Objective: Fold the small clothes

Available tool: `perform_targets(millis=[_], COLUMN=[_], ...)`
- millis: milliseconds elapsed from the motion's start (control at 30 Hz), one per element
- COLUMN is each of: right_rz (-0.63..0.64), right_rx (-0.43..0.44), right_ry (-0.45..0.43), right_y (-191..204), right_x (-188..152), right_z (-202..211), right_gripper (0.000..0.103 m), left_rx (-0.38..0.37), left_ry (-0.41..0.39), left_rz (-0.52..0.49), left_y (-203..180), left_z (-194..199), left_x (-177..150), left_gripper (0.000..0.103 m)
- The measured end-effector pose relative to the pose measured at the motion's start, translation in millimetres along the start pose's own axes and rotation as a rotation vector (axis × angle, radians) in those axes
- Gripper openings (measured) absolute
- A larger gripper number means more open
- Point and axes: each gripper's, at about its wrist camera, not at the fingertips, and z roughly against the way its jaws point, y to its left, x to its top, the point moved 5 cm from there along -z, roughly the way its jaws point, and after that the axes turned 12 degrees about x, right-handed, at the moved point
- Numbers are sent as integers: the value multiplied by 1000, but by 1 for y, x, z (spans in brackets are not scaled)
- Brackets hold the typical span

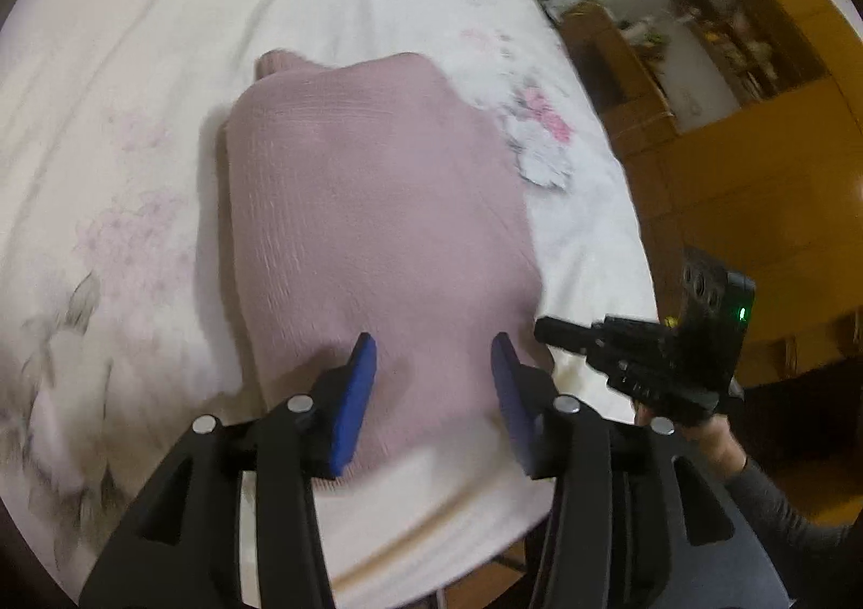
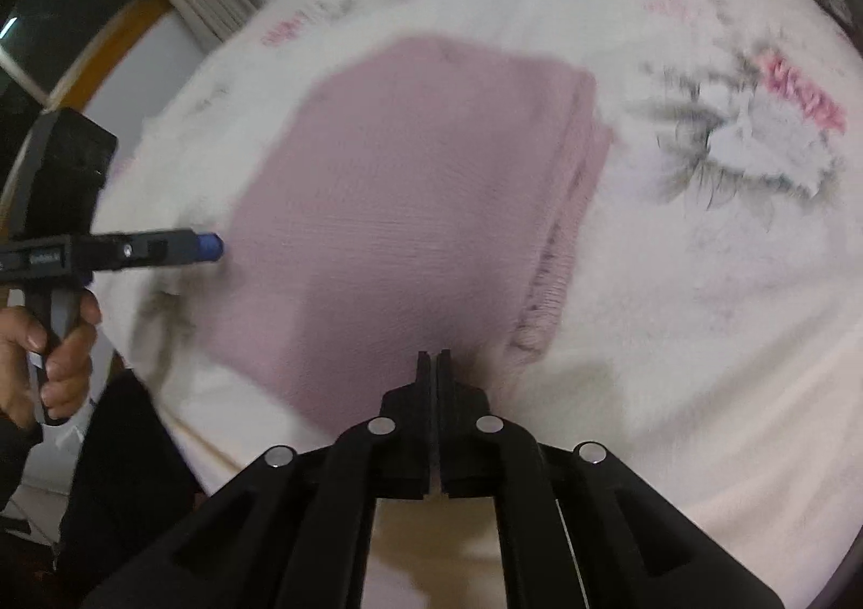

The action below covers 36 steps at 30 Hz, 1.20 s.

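- The left hand-held gripper [image 1: 434, 371] has its two blue pads wide apart. It holds nothing. It hangs over the near end of the pink garment [image 1: 372, 231].
- The right hand-held gripper [image 2: 433, 366] has its two black tips pressed together. I see no cloth between them, so I think it is empty. It sits at the near edge of the pink garment, close to the thick stack of layers on its right.
- The pink garment lies flat on the bed [image 1: 135, 96], in front of both hand-held grippers. It is already folded into a neat block, so I think the folding is almost done.
- I think the left one is spread wide to let go or to get ready for a new grab. The right one may be pinched thin so it can press or smooth the cloth.
- The left view shows a small rolled bit [image 1: 272, 61] at the far end of the garment. The right view does not show it.
- The right view shows the stacked edges [image 2: 566, 210] of the fold. The left view only shows the smooth top.
- Each view shows the other hand-held gripper from the side, with a hand [image 2: 48, 350] on its handle.
- Both pictures are a bit blurry.
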Motion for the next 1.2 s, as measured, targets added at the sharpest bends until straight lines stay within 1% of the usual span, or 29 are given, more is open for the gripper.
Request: perform_targets(millis=[33, 67, 100, 133, 167, 200, 233, 267, 300, 333, 367, 400, 433, 467, 500, 533, 600, 633, 667, 700, 733, 767, 800, 867, 933, 1000, 1033, 1100, 1200], right_rz=[12, 21, 22, 7, -12, -24, -38, -46, -53, -63, -71, -75, -77, -78, -75, -64, -31, -14, -14, -24, -39, -41, -33, -13, -2, -4, -10, -26, -8], right_rx=[1, -11, -30, -77, -79, -75, -76, -68, -54, -40, -43, -63, -94, -120, -158, -226, -339, -407, -461, -512, -551, -549, -524, -491, -501, -505, -501, -501, -545], right_ry=[-4, 10, 33, 77, 83, 76, 59, 46, 27, -1, -22, -41, -65, -82, -99, -116, -166, -217, -250, -275, -298, -305, -304, -309, -311, -304, -310, -312, -324], right_y=[6, 10, 7, -1, -8, -9, -6, -2, 3, 11, 19, 29, 37, 38, 48, 61, 76, 95, 106, 113, 124, 134, 147, 166, 183, 195, 204, 213, 231], right_x=[-5, -2, -8, -15, -22, -22, -23, -23, -26, -30, -34, -33, -39, -45, -50, -57, -65, -71, -74, -75, -79, -79, -81, -86, -87, -87, -89, -89, -94], right_z=[3, -7, -14, -33, -41, -43, -40, -34, -26, -13, -2, 10, 22, 35, 47, 61, 87, 99, 110, 122, 136, 141, 148, 161, 174, 185, 196, 204, 218], right_gripper=[2, 2, 2, 0, 0, 0, 0, 2, 9, 23, 33, 56, 72, 77, 87, 94, 100, 99, 99, 99, 99, 99, 99, 99, 99, 99, 99, 99, 99], left_rx=[29, 72, 131, 161, 163, 172, 175, 169, 165, 182, 213, 252, 324, 388, 451, 521, 604, 655, 693, 700, 676, 643, 627, 636, 662, 670, 662, 666, 674], left_ry=[13, 43, 87, 113, 110, 97, 84, 68, 48, 21, -3, -31, -58, -84, -120, -171, -253, -308, -348, -374, -376, -370, -364, -338, -314, -339, -368, -396, -388], left_rz=[-10, -14, -15, -8, 1, 5, 11, 14, 9, -7, -26, -50, -81, -105, -128, -148, -176, -176, -166, -142, -118, -83, -56, -24, -53, -85, -102, -114, -116], left_y=[1, 3, 8, 14, 16, 15, 11, 5, -1, -9, -15, -22, -31, -36, -42, -51, -65, -74, -78, -85, -88, -91, -92, -96, -108, -121, -132, -145, -154], left_z=[-1, -10, -28, -44, -51, -50, -45, -37, -28, -15, -3, 10, 27, 39, 54, 73, 105, 124, 143, 160, 174, 185, 193, 210, 230, 250, 262, 278, 283], left_x=[-13, -24, -34, -42, -45, -45, -43, -41, -41, -44, -48, -54, -63, -69, -77, -87, -104, -114, -122, -131, -135, -141, -145, -150, -156, -162, -167, -172, -176], left_gripper=[51, 52, 52, 51, 51, 51, 55, 58, 63, 67, 70, 82, 96, 96, 96, 97, 100, 100, 100, 100, 100, 100, 100, 100, 100, 100, 100, 100, 100])
